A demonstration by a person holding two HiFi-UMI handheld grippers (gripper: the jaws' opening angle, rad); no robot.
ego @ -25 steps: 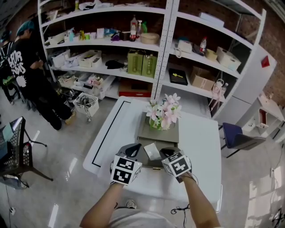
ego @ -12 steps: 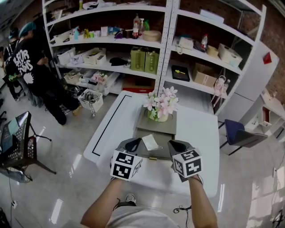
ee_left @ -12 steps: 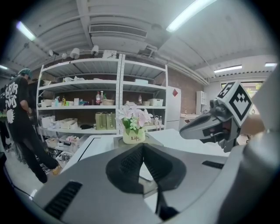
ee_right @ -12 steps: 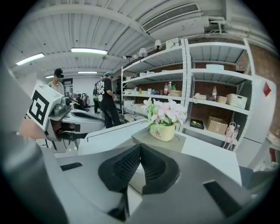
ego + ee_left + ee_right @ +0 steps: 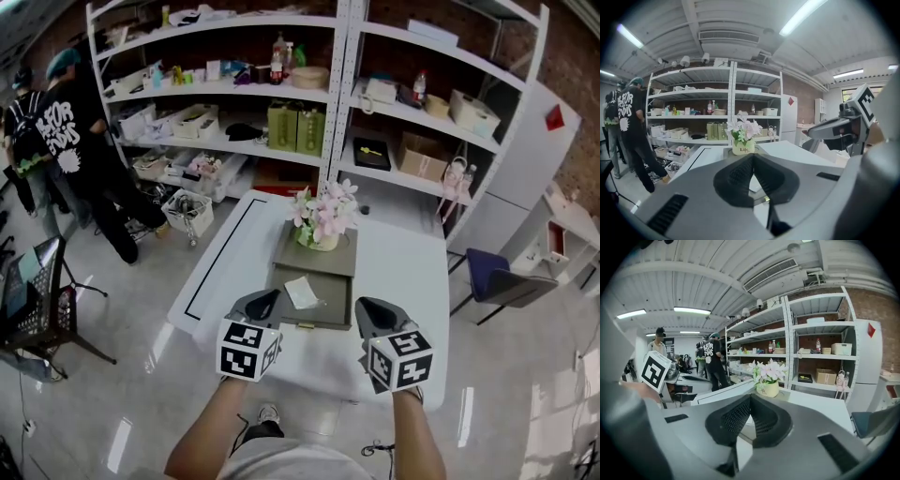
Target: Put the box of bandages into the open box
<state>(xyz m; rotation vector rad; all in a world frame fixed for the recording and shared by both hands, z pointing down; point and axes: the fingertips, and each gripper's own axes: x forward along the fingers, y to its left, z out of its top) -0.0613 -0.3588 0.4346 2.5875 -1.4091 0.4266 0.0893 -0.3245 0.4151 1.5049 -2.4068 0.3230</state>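
Bandages in their small white box of bandages [image 5: 302, 292] lie within the near half of the grey open box [image 5: 328, 309] on the white table [image 5: 408, 272], while a pot of pink flowers [image 5: 317, 225] stands on the box's far half. We hold the left gripper [image 5: 263, 302] just left of the open box and the right gripper [image 5: 368, 309] just right of it. Each has its jaws pressed together with nothing between them, and both are apart from the bandages.
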